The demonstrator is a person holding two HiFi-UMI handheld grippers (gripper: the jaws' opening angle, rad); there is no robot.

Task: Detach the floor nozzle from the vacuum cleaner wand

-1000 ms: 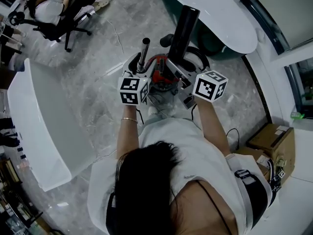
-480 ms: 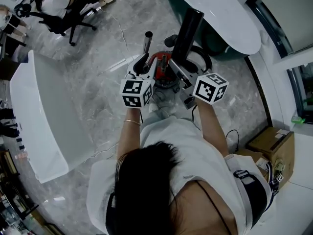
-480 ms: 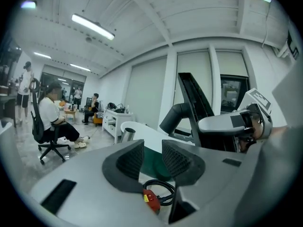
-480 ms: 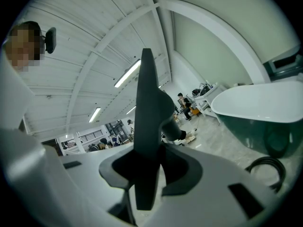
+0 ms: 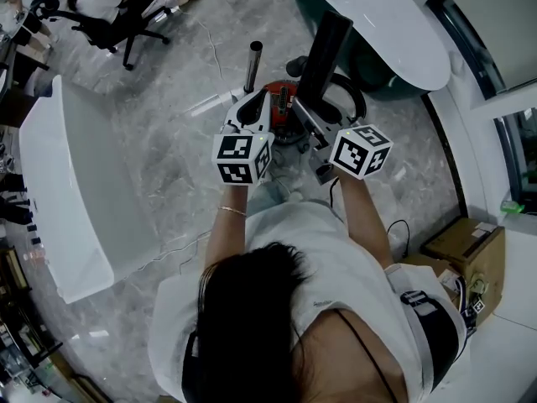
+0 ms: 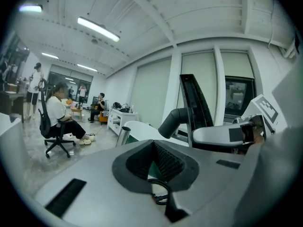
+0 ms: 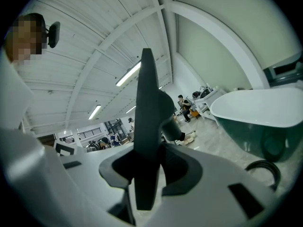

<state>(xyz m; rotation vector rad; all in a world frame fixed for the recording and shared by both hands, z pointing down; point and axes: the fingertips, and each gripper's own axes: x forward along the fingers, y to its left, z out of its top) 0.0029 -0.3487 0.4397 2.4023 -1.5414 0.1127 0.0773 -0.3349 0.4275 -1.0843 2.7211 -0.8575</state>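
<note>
The black floor nozzle stands upright in front of me, and my right gripper is shut on its lower edge. In the right gripper view the nozzle fills the gap between the jaws of the right gripper. The silver wand rises left of the red vacuum body, its open end apart from the nozzle's grey neck. My left gripper sits beside the wand. Its jaws have just been closing, and the left gripper is shut with nothing between them.
A long white desk curves along the left. A white-topped table with a teal base stands behind the nozzle. A black cable loop lies on the marble floor, and a cardboard box sits at right. A person sits on an office chair.
My left gripper has slid right, off the wand, and its jaws have gone from open to shut. The right gripper keeps its hold on the nozzle.
</note>
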